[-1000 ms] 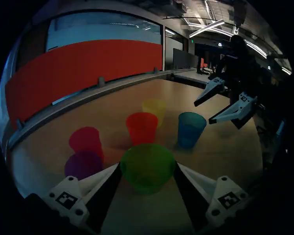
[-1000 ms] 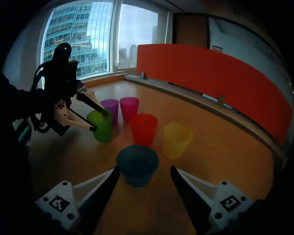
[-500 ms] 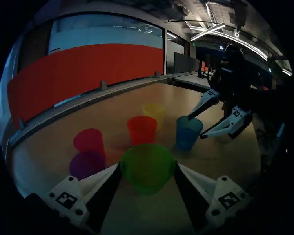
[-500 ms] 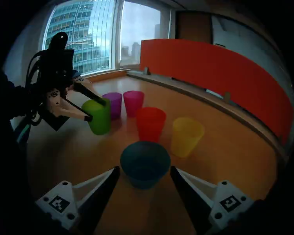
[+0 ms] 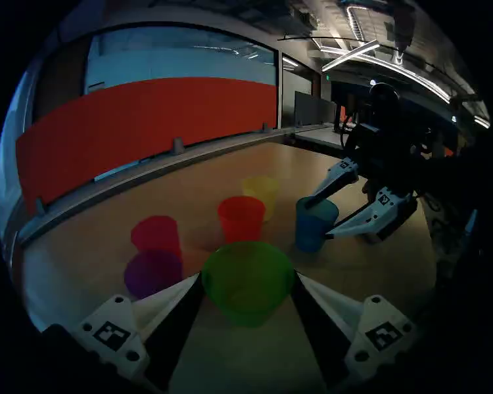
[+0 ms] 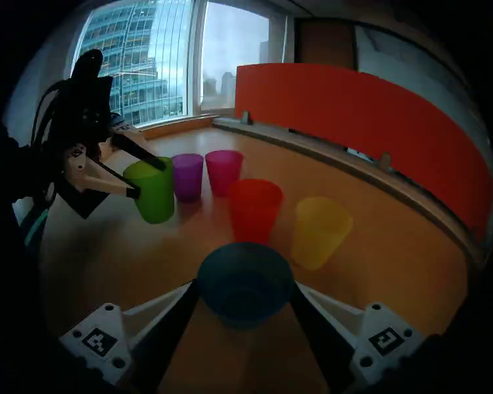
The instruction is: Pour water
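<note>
**Both cups gripped, pour not begun**

L tool (image 5: 246, 279) is closed to cup width on the green cup (image 6: 151, 190), fingers at mid-wall. R tool (image 6: 243, 284) grips the blue cup (image 5: 312, 223) likewise. Both cups are low over the desk (image 6: 391, 276), near the red cup (image 5: 241, 220). Thin plastic: prob. light, walls flex, slick. Hold mid-wall, squeeze gently. Water level: can't tell.

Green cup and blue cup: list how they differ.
The green cup sits between the left tongs, beside the purple cup. The blue cup sits between the right tongs, nearer the red cup. Both are upright, open-topped tumblers.
</note>
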`<state>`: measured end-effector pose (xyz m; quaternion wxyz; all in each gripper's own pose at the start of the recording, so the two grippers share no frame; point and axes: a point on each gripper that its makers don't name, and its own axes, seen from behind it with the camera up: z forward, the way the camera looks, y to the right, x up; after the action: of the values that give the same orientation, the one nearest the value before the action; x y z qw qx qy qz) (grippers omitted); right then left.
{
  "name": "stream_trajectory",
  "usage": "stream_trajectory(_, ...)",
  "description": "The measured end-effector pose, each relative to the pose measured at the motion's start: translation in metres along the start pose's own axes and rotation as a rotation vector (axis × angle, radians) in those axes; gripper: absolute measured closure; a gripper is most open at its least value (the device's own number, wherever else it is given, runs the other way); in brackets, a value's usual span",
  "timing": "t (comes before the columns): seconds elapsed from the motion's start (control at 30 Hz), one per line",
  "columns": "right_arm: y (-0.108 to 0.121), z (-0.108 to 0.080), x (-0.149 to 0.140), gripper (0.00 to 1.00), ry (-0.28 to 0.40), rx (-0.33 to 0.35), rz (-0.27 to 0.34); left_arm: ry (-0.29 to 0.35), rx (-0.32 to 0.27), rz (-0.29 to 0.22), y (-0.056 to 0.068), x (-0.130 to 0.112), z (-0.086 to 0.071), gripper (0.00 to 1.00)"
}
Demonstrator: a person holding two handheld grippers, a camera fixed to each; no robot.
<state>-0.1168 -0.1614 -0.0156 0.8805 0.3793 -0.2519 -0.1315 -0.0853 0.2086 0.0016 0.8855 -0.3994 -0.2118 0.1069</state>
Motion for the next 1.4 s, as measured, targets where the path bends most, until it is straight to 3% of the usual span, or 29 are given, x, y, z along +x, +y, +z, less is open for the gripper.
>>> stream_trajectory(0.23,0.001,0.005,0.001,0.08,0.011,-0.001,0.011,0.006,0.006,-0.002,-0.001,0.0,-0.003,0.11)
stream_trajectory(0.7,-0.001,-0.002,0.01,0.09,0.052,0.0,0.036,0.034,0.019,-0.006,-0.001,0.007,-0.012,0.11)
stream_trajectory(1.4,-0.005,-0.055,0.094,0.09,0.228,-0.042,-0.027,0.172,0.06,0.005,-0.003,0.055,-0.045,0.1)
